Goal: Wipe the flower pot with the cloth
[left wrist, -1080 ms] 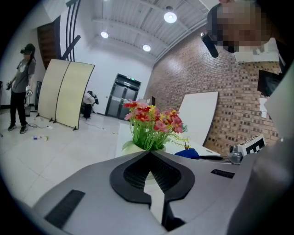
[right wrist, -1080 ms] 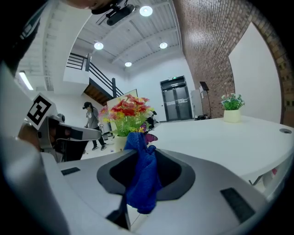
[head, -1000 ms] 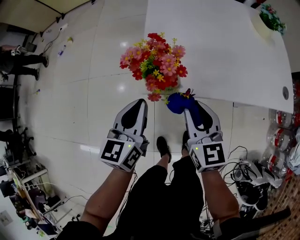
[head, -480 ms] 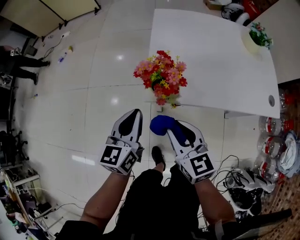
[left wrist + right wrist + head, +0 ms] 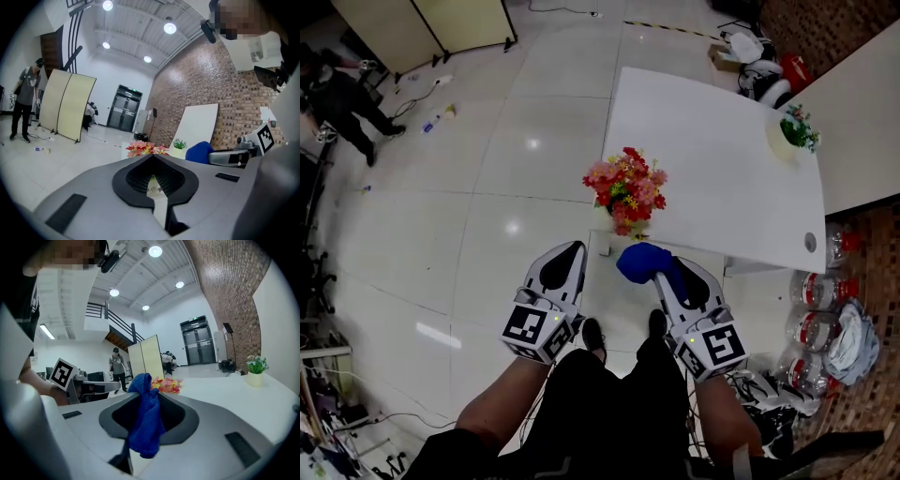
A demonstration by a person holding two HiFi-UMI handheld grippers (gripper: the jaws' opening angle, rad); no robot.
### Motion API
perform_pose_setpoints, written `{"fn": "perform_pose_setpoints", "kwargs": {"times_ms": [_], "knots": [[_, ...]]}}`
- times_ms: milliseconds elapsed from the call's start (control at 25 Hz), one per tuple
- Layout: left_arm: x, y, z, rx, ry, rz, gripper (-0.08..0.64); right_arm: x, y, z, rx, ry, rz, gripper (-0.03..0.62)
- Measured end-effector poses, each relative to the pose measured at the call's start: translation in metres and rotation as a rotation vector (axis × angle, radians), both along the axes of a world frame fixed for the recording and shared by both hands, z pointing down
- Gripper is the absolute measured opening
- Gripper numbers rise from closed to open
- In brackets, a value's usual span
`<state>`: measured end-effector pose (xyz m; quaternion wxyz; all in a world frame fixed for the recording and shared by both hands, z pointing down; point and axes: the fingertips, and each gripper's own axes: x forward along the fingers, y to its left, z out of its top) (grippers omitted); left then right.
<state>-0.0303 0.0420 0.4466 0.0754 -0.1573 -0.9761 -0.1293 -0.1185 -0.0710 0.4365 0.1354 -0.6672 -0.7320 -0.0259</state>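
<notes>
Clamped on the blue cloth (image 5: 641,262) with the right gripper (image 5: 667,273), mid-frame, just below the flower pot (image 5: 624,186) at the table (image 5: 712,150) edge; left gripper (image 5: 563,260) closed, seemingly empty.

I stand in a big open work hall, something like a lab or studio. A glossy tiled floor (image 5: 487,206) spreads round a white table (image 5: 712,141). A brick wall (image 5: 187,93) climbs to a high ceiling with round lamps (image 5: 169,28). Folding screens (image 5: 65,105) stand near dark double doors (image 5: 124,112), a railed stair (image 5: 112,317) shows beyond, and cables (image 5: 769,394) and packs of bottles (image 5: 820,291) lie on the floor at my right.
</notes>
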Motion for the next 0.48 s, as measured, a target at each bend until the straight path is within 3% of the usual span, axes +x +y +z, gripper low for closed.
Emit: {"fn": "perform_pose_setpoints", "kwargs": {"times_ms": [240,480], "knots": [[-0.037,-0.025,-0.026,-0.039,-0.007,-0.033,0.002,-0.063,-0.016,-0.019,-0.036,0.000,-0.019,0.098],[-0.074,-0.057,-0.044,0.000,-0.001,-0.175,0.002,-0.119,-0.025,-0.045,-0.064,-0.025,-0.184,0.098]]}}
